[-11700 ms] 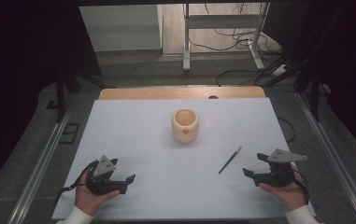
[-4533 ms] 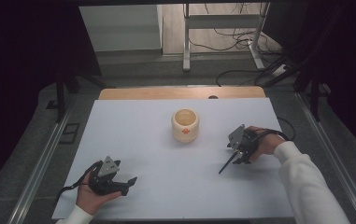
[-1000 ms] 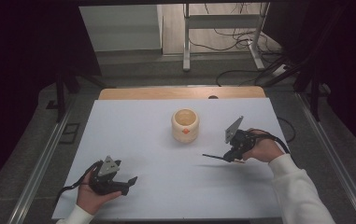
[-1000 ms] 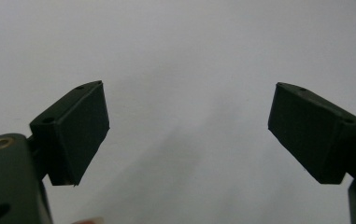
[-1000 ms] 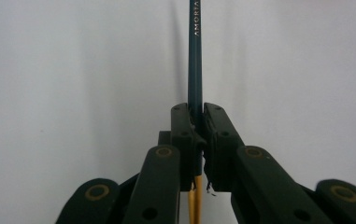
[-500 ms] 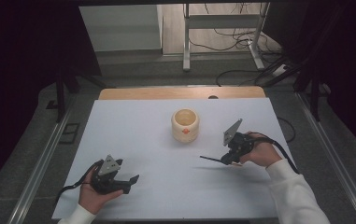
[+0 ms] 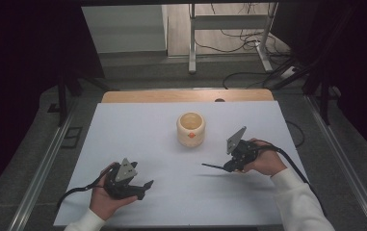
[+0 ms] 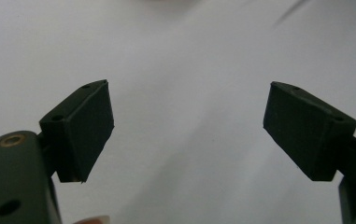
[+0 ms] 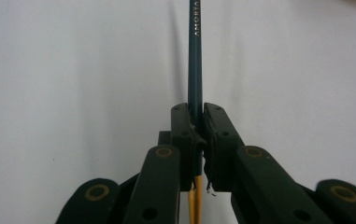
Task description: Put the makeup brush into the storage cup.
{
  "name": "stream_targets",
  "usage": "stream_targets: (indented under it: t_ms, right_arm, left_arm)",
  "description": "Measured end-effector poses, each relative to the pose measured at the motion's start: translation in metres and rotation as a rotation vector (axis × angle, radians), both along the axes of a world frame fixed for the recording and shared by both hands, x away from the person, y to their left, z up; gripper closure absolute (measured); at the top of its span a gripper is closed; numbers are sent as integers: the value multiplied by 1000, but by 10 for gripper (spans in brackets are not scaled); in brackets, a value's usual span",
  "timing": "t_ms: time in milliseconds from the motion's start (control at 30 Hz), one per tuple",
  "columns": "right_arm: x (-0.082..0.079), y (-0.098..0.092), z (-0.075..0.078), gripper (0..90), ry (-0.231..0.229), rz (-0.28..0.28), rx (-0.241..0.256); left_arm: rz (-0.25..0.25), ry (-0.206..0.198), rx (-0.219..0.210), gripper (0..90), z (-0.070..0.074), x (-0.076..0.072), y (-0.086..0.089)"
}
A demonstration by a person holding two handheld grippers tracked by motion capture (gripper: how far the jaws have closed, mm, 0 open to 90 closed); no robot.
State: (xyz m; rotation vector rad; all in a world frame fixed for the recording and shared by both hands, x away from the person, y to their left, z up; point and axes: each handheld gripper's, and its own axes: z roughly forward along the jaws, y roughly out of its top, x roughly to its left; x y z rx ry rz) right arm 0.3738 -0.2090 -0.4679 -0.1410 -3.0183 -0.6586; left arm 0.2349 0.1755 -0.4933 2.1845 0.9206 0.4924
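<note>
Pencil (image 9: 195,56) between right gripper's (image 9: 195,122) jaws

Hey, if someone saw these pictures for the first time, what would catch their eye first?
Probably the right claw, right of the table's middle, shut on a dark pencil held clear of the white table, its shadow beneath. Next, the cream cup standing alone at mid-table. The left claw rests open near the front left edge.

Lab (white table (image 7: 137,139), floor cables (image 7: 248,48))
</note>
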Motion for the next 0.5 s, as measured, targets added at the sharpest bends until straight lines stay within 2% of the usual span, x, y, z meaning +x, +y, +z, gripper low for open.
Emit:
stream_targets:
  t_ms: [200, 500]
  right_arm:
    - [-2, 2, 1, 836, -6, 9, 11]
    - [-5, 7, 3, 836, -8, 21, 23]
  left_arm:
    - [-23, 9, -31, 193, 9, 1, -7]
    - [-76, 5, -14, 208, 19, 8, -27]
